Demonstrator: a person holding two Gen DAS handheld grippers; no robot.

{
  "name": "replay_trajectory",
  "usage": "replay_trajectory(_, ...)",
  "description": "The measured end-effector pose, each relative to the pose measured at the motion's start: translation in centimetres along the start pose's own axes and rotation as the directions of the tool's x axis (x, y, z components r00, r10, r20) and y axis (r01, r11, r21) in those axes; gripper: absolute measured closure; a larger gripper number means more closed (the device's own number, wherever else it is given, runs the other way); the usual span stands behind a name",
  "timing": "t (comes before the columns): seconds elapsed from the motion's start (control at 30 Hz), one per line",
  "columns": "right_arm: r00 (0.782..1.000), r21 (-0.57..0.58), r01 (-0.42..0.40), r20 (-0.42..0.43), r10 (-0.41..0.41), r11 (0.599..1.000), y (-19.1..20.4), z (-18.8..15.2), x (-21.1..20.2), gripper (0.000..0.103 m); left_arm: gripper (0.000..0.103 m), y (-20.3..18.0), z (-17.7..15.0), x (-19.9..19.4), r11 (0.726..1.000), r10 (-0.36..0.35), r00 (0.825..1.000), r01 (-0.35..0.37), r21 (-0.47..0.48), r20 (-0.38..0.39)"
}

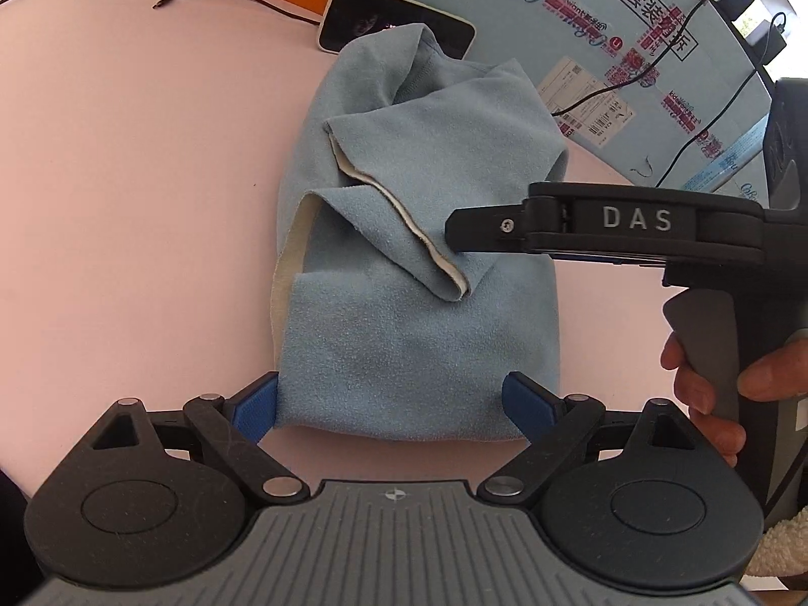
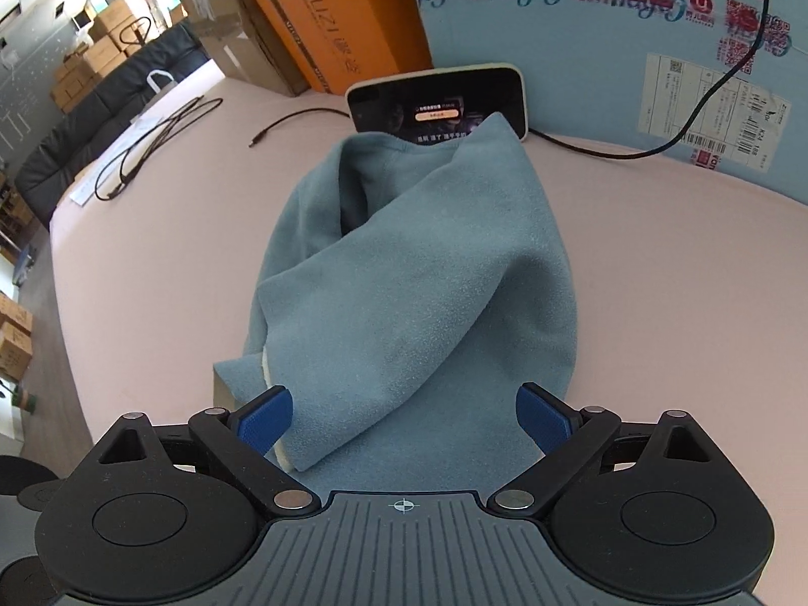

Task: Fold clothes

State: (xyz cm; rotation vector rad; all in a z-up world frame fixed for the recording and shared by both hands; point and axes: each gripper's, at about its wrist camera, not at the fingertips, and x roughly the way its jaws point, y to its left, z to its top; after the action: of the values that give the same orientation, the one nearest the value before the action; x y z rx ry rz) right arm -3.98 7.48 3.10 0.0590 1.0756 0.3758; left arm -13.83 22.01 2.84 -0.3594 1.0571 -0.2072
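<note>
The blue fleece garment [image 1: 419, 272] lies partly folded on the pink table [image 1: 131, 192], in front of the phone [image 1: 394, 25]. Both the left gripper [image 1: 391, 406] and right gripper [image 2: 404, 419] stand spread, holding nothing. Next likely calls for pinching the near hem at 2 corners and folding it away.

We count one blue garment [image 1: 419, 272], one phone [image 2: 439, 98], one orange box [image 2: 333, 15], one printed blue box [image 2: 631, 40] and two grippers.
</note>
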Motion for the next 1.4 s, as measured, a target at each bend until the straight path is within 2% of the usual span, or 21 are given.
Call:
replay_trajectory(0.07,1.000,-0.011,0.005,0.002,-0.005,1.000,0.2,-0.3,0.4,0.010,0.011,0.1,-0.1,0.1,1.000,0.000,1.000,0.000,0.002,-0.006)
replay_trajectory(0.1,1.000,-0.016,-0.003,0.005,0.003,1.000,0.2,-0.4,0.6,0.022,0.010,0.1,-0.1,0.1,1.000,0.002,1.000,-0.002,0.002,-0.008)
replay_trajectory(0.17,1.000,-0.010,-0.023,-0.011,0.023,1.000,0.2,-0.8,1.1,0.039,0.010,0.1,-0.1,0.2,1.000,0.005,1.000,-0.005,0.004,-0.012)
replay_trajectory(0.33,0.999,0.007,-0.051,0.002,0.051,0.999,-0.2,-1.7,1.2,0.052,0.010,0.1,-0.1,0.2,1.000,0.010,1.000,-0.010,0.010,-0.014)
replay_trajectory(0.47,0.996,0.043,-0.086,0.037,0.084,0.995,-1.0,-2.2,-0.3,0.079,0.010,-0.3,0.0,0.2,1.000,0.005,1.000,-0.005,0.025,-0.014)
replay_trajectory(0.57,0.993,0.075,-0.105,0.061,0.101,0.992,-1.9,-2.6,-1.7,0.088,0.010,-1.0,0.1,0.4,0.999,-0.001,1.000,0.002,0.047,-0.020)
replay_trajectory(0.83,0.983,0.183,-0.097,0.172,0.066,0.978,-5.7,-4.5,-7.2,0.092,0.010,-4.7,0.0,1.1,0.987,-0.060,0.997,0.067,0.143,-0.050)
replay_trajectory(0.97,0.970,0.268,-0.044,0.241,-0.023,0.962,-9.1,-6.2,-11.0,0.096,0.010,-7.1,0.1,1.5,0.975,-0.084,0.994,0.097,0.201,-0.073)
replay_trajectory(1.07,0.952,0.364,0.011,0.280,-0.121,0.931,-12.5,-7.9,-14.1,0.103,0.010,-9.0,0.3,2.0,0.961,-0.102,0.990,0.123,0.248,-0.098)
replay_trajectory(1.17,0.933,0.467,0.063,0.287,-0.218,0.882,-16.3,-9.9,-16.7,0.103,0.009,-11.0,0.5,2.6,0.946,-0.106,0.987,0.137,0.294,-0.118)
replay_trajectory(1.23,0.919,0.518,0.094,0.282,-0.274,0.850,-18.2,-11.3,-18.0,0.103,0.003,-12.0,0.6,2.9,0.937,-0.110,0.986,0.145,0.319,-0.125)
replay_trajectory(1.4,0.903,0.606,0.106,0.274,-0.331,0.789,-20.7,-14.3,-19.8,0.102,0.002,-13.8,0.8,3.6,0.919,-0.127,0.982,0.169,0.356,-0.139)
